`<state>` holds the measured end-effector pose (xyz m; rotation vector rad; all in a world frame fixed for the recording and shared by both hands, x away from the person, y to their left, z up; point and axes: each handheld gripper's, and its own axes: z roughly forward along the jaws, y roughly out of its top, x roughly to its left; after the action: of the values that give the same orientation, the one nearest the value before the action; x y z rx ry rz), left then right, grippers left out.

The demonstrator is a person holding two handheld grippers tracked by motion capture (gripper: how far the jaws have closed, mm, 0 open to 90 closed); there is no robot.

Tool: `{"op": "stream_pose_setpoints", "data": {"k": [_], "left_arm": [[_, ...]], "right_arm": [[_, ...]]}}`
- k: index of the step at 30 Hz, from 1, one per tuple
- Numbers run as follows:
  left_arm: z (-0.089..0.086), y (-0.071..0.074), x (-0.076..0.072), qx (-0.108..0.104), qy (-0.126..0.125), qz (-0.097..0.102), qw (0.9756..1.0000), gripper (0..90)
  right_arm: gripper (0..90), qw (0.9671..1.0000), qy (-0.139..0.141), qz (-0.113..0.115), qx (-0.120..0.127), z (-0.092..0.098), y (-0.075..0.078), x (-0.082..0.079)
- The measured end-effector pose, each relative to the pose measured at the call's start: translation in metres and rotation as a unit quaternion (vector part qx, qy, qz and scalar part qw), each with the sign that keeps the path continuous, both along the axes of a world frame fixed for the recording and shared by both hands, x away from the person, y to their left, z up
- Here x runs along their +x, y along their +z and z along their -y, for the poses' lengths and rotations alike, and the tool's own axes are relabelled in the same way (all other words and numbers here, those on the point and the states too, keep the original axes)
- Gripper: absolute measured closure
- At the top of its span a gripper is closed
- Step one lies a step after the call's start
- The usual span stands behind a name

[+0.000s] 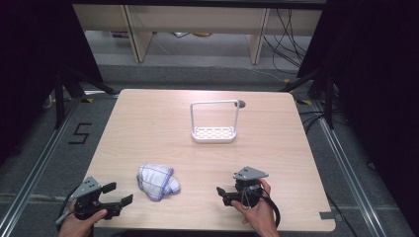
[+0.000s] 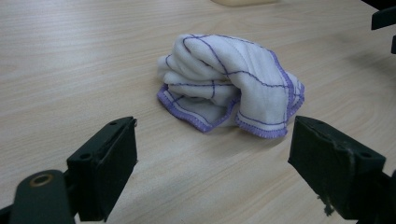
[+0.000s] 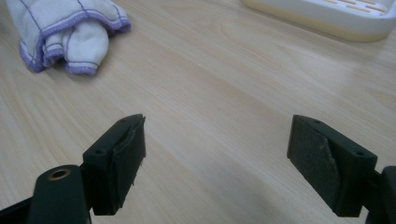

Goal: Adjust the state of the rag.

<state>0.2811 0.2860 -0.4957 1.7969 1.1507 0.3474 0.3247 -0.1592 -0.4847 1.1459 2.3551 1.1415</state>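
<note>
Lying bunched, cloth (image 1: pixel 157 181) stretches toward table's (image 1: pixel 148 123) near-right

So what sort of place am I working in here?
Most likely a lab or data-recording workspace, not a home: a bare wooden table flanked by black curtains, loose cables across the floor behind, and a "5" marked on the floor.

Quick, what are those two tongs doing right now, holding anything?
Left tongs: open, holding nothing, aimed at the crumpled cloth.
Right tongs: open, holding nothing, above the bare table.
</note>
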Motion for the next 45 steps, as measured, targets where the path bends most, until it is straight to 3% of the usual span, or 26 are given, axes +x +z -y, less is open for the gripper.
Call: {"op": "stream_pose_setpoints", "data": {"k": [7, 10, 11, 17, 19, 20, 21, 24, 26, 28, 30, 31, 33, 37, 38, 45], "left_arm": [[-0.001, 0.0, 0.001, -0.001, -0.005, 0.002, 1.0, 14.4], [-0.003, 0.001, 0.0, -0.001, -0.002, 0.007, 1.0, 14.4], [-0.003, 0.001, 0.0, -0.001, -0.002, 0.007, 1.0, 14.4], [-0.006, 0.0, 0.002, -0.003, 0.011, 0.006, 0.9999, 14.4], [-0.007, 0.0, 0.003, -0.004, 0.019, 0.01, 0.9998, 14.4], [-0.007, 0.0, 0.003, -0.004, 0.019, 0.01, 0.9998, 14.5], [-0.01, 0.001, 0.003, 0.003, 0.032, 0.009, 0.9994, 14.5], [-0.014, 0.002, 0.004, 0.002, 0.051, 0.013, 0.9986, 14.5], [-0.018, 0.003, 0.005, 0.006, 0.052, 0.015, 0.9985, 14.4], [-0.018, 0.003, 0.005, 0.007, 0.053, 0.015, 0.9984, 14.4], [-0.019, 0.004, 0.005, 0.009, 0.056, 0.015, 0.9983, 14.5], [-0.019, 0.004, 0.005, 0.009, 0.056, 0.015, 0.9983, 14.4], [-0.02, 0.004, 0.005, 0.008, 0.057, 0.016, 0.9982, 14.5], [-0.022, 0.004, 0.005, 0.01, 0.066, 0.012, 0.9977, 14.4], [-0.022, 0.003, 0.005, 0.007, 0.063, 0.014, 0.9979, 14.4], [-0.02, 0.003, 0.005, 0.011, 0.061, 0.013, 0.998, 14.5]], "right_arm": [[23.7, 0.9999, 0.013, 0.007, 0.007, -0.009, 0.005, -0.001], [23.8, 0.9993, 0.033, 0.018, 0.003, -0.02, 0.01, -0.001], [23.8, 0.9985, 0.043, 0.033, -0.001, -0.023, 0.011, 0.002], [24.1, 0.9975, 0.063, 0.028, 0.014, -0.043, 0.018, 0.007], [25.6, 0.9958, 0.087, 0.027, 0.012, -0.063, 0.023, 0.013], [25.6, 0.9958, 0.087, 0.027, 0.012, -0.063, 0.023, 0.013], [27.6, 0.9939, 0.106, 0.027, 0.013, -0.078, 0.024, 0.017], [31.1, 0.9918, 0.124, 0.026, 0.015, -0.091, 0.025, 0.019], [34.5, 0.9879, 0.15, 0.037, 0.014, -0.111, 0.029, 0.024], [35.1, 0.9882, 0.15, 0.027, 0.019, -0.118, 0.029, 0.023], [38.5, 0.9841, 0.174, 0.026, 0.022, -0.142, 0.029, 0.026], [38.5, 0.9841, 0.174, 0.026, 0.022, -0.142, 0.029, 0.026], [39.7, 0.9813, 0.19, 0.024, 0.02, -0.163, 0.028, 0.027], [37.2, 0.9802, 0.195, 0.024, 0.024, -0.185, 0.027, 0.03], [36.3, 0.9802, 0.196, 0.029, 0.015, -0.197, 0.026, 0.031], [38.5, 0.9802, 0.195, 0.031, -0.009, -0.227, 0.013, 0.036]]}}
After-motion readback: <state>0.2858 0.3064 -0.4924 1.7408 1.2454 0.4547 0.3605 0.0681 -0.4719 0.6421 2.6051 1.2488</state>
